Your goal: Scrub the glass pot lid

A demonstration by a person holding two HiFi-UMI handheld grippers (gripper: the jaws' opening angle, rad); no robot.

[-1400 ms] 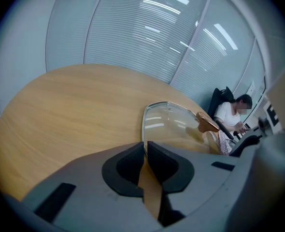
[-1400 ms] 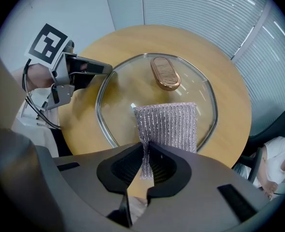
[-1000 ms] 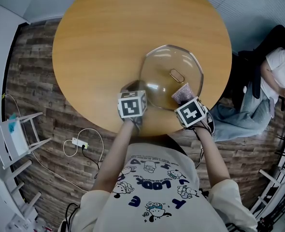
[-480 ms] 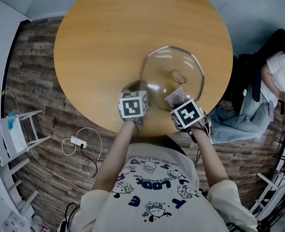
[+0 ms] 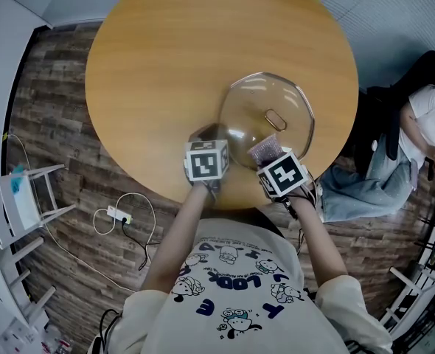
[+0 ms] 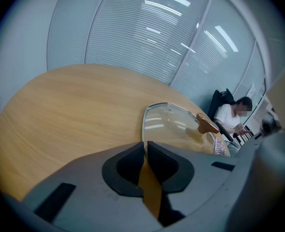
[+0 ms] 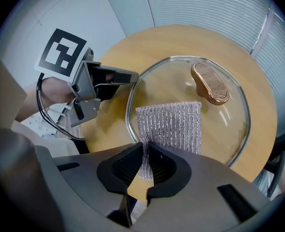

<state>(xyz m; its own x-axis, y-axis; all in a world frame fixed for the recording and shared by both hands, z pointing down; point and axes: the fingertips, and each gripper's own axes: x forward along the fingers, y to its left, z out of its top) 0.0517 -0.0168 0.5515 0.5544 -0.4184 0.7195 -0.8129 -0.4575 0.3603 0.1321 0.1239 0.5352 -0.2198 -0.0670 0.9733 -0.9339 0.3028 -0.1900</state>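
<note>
Has drawn the right claw (image 5: 268, 159) a little leftward along the near side of the glass pot lid (image 5: 251, 102) since half a second ago, carrying the silver mesh cloth (image 7: 171, 124) along. Pinches that cloth by its near edge, claw pressed together on it, and lays the rest flat on the glass just short of the coppery handle (image 7: 209, 83). Clamps the left claw (image 6: 145, 146) on the lid's metal rim at its near-left side, almost shut around it. Holds the lid dome-up on the round wooden counter (image 5: 158, 57), toward the near right edge. Shares the room with a seated person (image 5: 427, 113) in white, well off to the right of the counter
</note>
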